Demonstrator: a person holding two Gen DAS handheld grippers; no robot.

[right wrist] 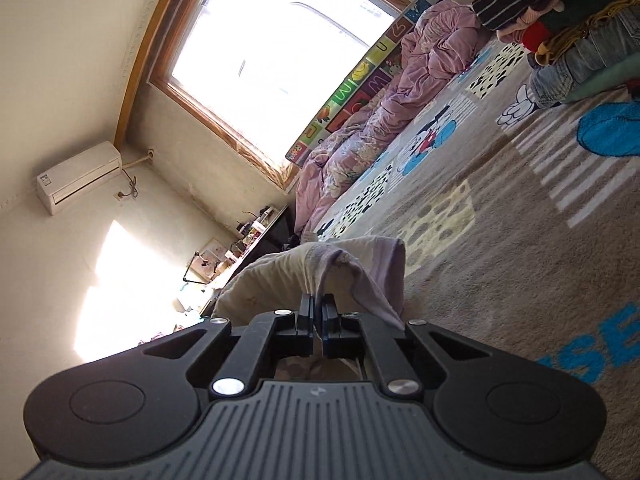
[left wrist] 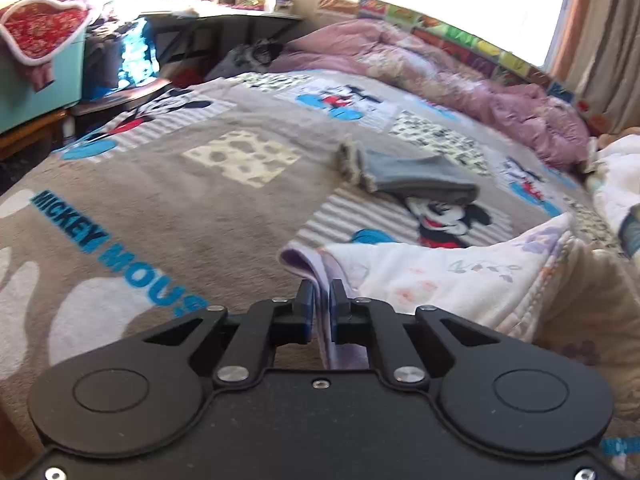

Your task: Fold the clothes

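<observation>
We work over the Mickey Mouse blanket (left wrist: 168, 184), which fills most of both views. A rumpled pink quilt (left wrist: 460, 76) runs along its far edge under the window (right wrist: 272, 52), and a stack of folded clothes (right wrist: 568, 28) sits at the far right. The white, lilac-trimmed garment (left wrist: 448, 284) lies near us on the right, its edge lifted — our left gripper (left wrist: 320, 292) is clenched on the lilac hem, our right gripper (right wrist: 319, 304) clenched on another bunched part. A folded grey piece (left wrist: 416, 176) rests mid-blanket, well apart.
</observation>
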